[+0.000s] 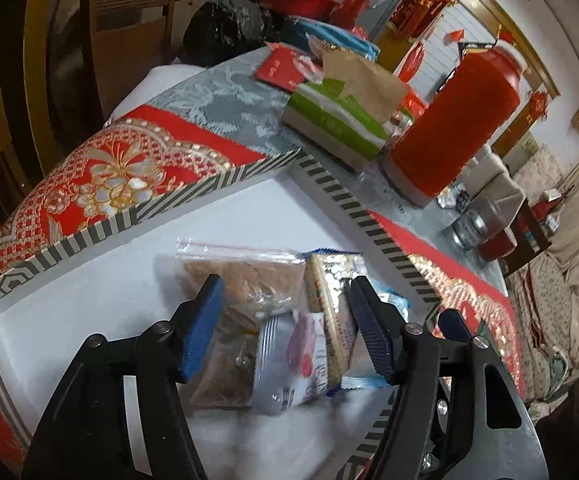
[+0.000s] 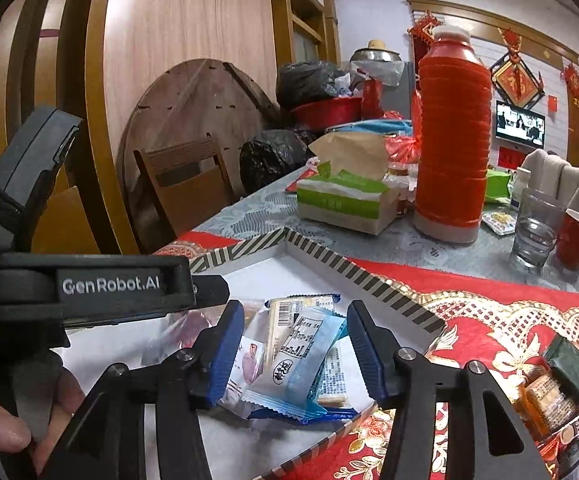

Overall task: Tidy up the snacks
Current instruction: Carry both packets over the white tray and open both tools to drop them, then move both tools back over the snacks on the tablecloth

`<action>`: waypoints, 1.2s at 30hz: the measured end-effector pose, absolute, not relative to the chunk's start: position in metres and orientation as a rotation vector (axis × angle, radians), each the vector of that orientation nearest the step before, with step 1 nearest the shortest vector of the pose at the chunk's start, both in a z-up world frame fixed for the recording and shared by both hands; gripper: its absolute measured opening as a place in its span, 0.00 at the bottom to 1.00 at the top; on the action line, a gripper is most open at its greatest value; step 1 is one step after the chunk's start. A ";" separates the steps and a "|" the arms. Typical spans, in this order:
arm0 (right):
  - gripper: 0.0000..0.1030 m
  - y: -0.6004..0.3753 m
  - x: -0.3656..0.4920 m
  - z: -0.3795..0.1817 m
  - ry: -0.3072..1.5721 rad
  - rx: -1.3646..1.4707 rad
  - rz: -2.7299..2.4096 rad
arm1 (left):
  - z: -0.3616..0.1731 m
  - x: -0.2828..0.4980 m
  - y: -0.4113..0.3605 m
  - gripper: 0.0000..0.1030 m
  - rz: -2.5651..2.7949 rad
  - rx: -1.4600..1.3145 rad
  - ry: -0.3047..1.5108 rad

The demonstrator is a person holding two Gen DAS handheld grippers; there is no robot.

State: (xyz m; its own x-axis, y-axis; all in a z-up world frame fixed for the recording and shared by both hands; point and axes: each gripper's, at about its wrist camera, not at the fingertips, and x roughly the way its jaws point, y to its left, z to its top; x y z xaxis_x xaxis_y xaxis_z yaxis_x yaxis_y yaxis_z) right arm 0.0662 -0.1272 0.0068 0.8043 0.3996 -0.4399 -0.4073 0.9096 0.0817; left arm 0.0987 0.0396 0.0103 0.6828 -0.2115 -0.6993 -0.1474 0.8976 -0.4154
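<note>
A white tray with a striped rim (image 1: 89, 236) (image 2: 329, 260) lies on the red patterned cloth and holds several snack packets. In the left wrist view a clear zip bag of brown snacks (image 1: 245, 280), a cracker pack (image 1: 329, 312) and a white packet (image 1: 289, 368) lie between my fingers. My left gripper (image 1: 285, 320) is open just above them, holding nothing. In the right wrist view a light blue packet (image 2: 301, 364) lies on top of the pile. My right gripper (image 2: 295, 348) is open over it, empty. More snacks (image 2: 557, 392) lie in a container at the right.
A red thermos (image 1: 457, 120) (image 2: 449, 140), a green tissue box (image 1: 337, 120) (image 2: 341, 196) and a brown paper bag (image 1: 361, 76) stand behind the tray. A glass (image 2: 533, 228) and red cup (image 2: 573, 240) stand far right. A wooden chair (image 2: 185, 184) and black bags (image 1: 225, 24) are beyond the table.
</note>
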 end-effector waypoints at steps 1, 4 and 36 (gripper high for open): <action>0.50 -0.128 0.064 0.008 0.454 -0.015 0.428 | 0.012 0.098 0.040 0.66 -0.039 -0.471 0.815; 0.51 -0.133 0.055 0.012 0.408 -0.014 0.402 | 0.015 0.097 0.040 0.66 -0.057 -0.483 0.794; 0.77 -0.215 -0.038 0.025 0.250 0.015 0.167 | 0.047 0.018 0.005 0.75 0.150 -0.430 0.373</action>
State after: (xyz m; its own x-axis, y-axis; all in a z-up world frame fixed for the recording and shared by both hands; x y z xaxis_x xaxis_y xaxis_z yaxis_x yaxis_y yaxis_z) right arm -0.0376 -0.2150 0.0246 0.9552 0.1663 -0.2447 -0.1625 0.9861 0.0357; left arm 0.0185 0.0047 0.0474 0.9214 0.0633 -0.3834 -0.2193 0.8991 -0.3787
